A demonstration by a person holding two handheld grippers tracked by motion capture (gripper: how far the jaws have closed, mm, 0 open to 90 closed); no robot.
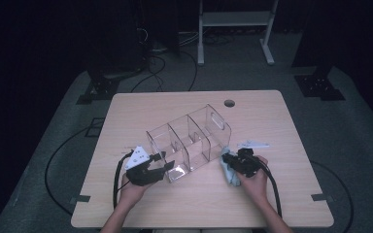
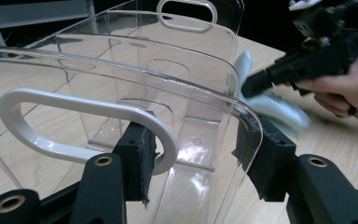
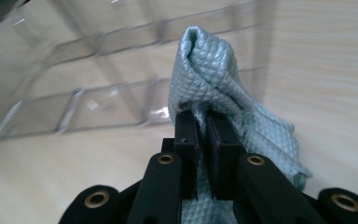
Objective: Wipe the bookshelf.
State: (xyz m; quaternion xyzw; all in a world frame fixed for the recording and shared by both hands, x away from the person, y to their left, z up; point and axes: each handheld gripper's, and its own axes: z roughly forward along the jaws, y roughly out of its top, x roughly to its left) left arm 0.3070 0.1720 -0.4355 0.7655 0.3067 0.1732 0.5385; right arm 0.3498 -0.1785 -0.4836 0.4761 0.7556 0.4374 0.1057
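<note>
A clear plastic organizer [image 1: 189, 141] with several compartments lies tilted across the middle of the table. My left gripper [image 1: 166, 160] is shut on its near end, the pads clamped on the clear end wall [image 2: 168, 84] beside its white-rimmed handle slot [image 2: 74, 105]. My right gripper [image 1: 227, 158] is shut on a light blue quilted cloth [image 1: 230, 174] and holds it against the organizer's right side. In the right gripper view the cloth [image 3: 209, 70] bunches up above the closed jaws [image 3: 204, 126], with the organizer [image 3: 74, 102] just behind. The left gripper view shows the cloth [image 2: 279, 109] touching the organizer's edge.
A small pale plate [image 1: 253, 144] lies on the wooden table [image 1: 272, 194] to the right of the organizer. A round cable hole [image 1: 229, 103] sits near the far edge. Beyond the table stand a white frame [image 1: 233, 19] and dark stands with cables on the floor.
</note>
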